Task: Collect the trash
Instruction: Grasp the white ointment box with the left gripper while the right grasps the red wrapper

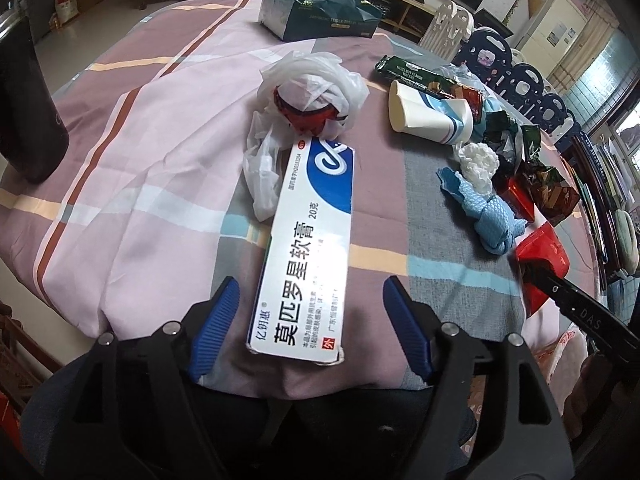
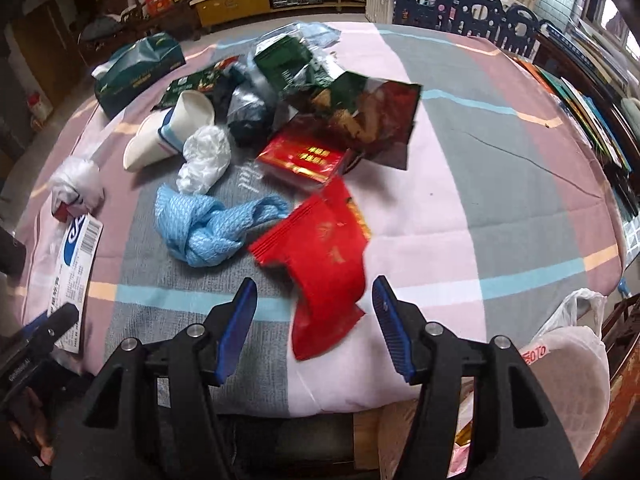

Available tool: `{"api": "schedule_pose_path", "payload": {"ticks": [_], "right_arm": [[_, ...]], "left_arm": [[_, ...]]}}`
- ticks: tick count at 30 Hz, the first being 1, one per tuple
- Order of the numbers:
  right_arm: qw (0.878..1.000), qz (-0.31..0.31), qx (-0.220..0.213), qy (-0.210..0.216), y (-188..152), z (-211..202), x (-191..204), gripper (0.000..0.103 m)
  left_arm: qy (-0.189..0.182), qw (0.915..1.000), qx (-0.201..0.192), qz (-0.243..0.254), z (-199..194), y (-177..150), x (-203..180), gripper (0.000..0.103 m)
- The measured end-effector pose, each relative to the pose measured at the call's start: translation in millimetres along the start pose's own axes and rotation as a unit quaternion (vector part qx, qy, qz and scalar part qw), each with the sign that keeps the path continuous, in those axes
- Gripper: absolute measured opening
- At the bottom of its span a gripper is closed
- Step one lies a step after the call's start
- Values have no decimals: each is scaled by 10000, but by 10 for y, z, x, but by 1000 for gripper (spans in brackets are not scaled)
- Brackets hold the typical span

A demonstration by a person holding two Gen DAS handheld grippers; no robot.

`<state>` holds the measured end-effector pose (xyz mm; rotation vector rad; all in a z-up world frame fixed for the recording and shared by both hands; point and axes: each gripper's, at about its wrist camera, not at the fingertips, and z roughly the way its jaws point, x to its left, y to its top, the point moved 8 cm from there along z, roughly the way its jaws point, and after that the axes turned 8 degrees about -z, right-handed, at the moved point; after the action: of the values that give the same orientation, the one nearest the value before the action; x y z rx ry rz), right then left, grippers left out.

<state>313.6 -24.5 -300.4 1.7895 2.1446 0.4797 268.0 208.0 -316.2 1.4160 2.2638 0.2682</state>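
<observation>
My left gripper point(image 1: 310, 292) is open, its blue pads either side of the near end of a white and blue ointment box point(image 1: 308, 252) lying on the table. My right gripper point(image 2: 314, 290) is open around the near part of a red foil wrapper point(image 2: 324, 256). Other trash lies behind: a knotted blue cloth point(image 2: 204, 232), a white plastic wad point(image 2: 204, 156), a tipped paper cup point(image 2: 168, 136), a red packet point(image 2: 304, 160), green snack bags point(image 2: 360, 108), and a white bag over a red lid point(image 1: 312, 92). The right gripper also shows in the left wrist view point(image 1: 560, 292).
The table wears a pink, grey and blue checked cloth point(image 2: 460, 168). A dark green tissue box point(image 1: 320, 10) stands at the far side. A black bottle point(image 1: 28, 108) stands at the left edge. A white plastic bag point(image 2: 572, 344) hangs off the near right edge.
</observation>
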Motion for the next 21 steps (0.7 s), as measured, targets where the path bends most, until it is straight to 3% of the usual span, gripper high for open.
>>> {"api": "schedule_pose_path", "payload": {"ticks": [9, 11, 13, 17, 21], "right_arm": [[9996, -234, 22, -185, -35, 28, 52, 59], [9993, -255, 65, -257, -36, 47, 53, 59], [9991, -257, 64, -323, -38, 43, 62, 59], [9983, -332, 10, -476, -39, 7, 97, 58], [9973, -466, -31, -563, -42, -30, 135, 32]], "left_arm": [[100, 9998, -35, 175, 125, 158, -48, 74], [137, 9995, -37, 268, 145, 158, -62, 65], [207, 9989, -76, 416, 151, 148, -92, 50], [283, 9980, -148, 540, 141, 143, -116, 40], [252, 9981, -266, 485, 100, 157, -102, 40]]}}
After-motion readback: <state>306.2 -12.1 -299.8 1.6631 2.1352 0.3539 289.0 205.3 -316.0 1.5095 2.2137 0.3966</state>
